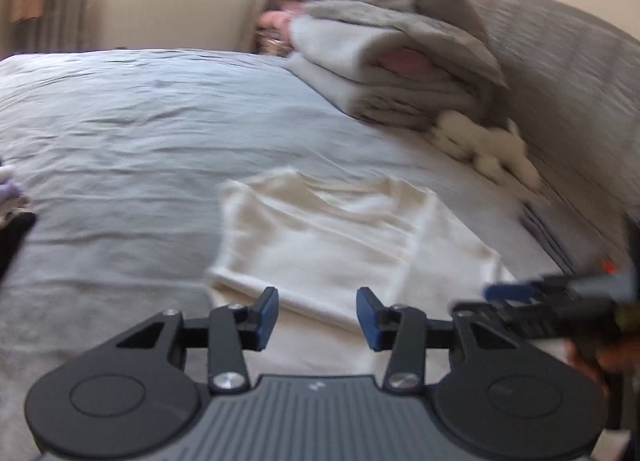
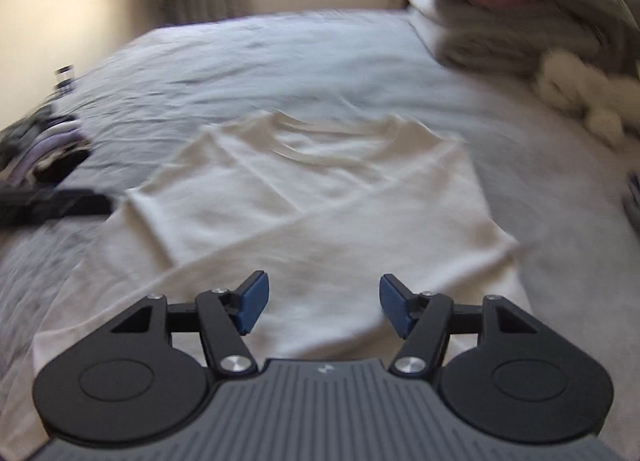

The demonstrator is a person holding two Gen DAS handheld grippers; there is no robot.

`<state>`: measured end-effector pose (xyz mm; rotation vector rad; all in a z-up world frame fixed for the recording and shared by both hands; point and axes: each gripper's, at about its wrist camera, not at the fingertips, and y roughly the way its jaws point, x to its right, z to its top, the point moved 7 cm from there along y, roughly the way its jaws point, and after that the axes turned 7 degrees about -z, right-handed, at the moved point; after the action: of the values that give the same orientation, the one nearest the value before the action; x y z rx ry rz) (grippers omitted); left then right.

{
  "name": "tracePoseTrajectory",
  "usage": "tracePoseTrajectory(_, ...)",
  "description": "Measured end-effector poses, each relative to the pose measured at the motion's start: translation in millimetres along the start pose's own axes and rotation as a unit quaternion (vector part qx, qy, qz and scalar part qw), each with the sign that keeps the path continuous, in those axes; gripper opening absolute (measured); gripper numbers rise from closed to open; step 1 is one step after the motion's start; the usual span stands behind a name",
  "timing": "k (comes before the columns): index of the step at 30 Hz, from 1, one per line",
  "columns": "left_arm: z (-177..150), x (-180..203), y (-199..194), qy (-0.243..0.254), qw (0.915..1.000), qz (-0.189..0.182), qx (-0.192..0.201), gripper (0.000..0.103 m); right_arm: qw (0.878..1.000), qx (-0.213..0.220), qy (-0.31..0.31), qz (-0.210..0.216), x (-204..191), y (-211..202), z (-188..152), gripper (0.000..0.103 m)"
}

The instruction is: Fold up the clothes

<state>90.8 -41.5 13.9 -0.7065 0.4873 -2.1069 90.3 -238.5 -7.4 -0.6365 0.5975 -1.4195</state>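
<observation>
Blue-padded jaws of the left tool [image 1: 317, 317] and the right tool [image 2: 322, 307] are seen released, nothing between them. Just ahead of and beneath both, the cream cotton T-shirt [image 2: 320, 197] is spread on the pale grey bed sheet [image 1: 140, 121], one side already folded inward. Beyond, folded grey blankets [image 1: 400, 61] are stacked. The remaining edge is best pinched at two corners, lifted together and laid flat.
</observation>
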Motion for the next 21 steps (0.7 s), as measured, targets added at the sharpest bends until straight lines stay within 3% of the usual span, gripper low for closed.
tracePoseTrajectory(5, -25, 3, 27, 0.027, 0.9964, 0.024, -0.077, 0.045, 1.0, -0.01, -0.025, -0.012, -5, 4, -7, 0.066)
tracePoseTrajectory(21, -23, 4, 23, 0.028, 0.9967, 0.031, -0.069, 0.049, 0.999, -0.011, -0.045, -0.014, -8, 1, -8, 0.066)
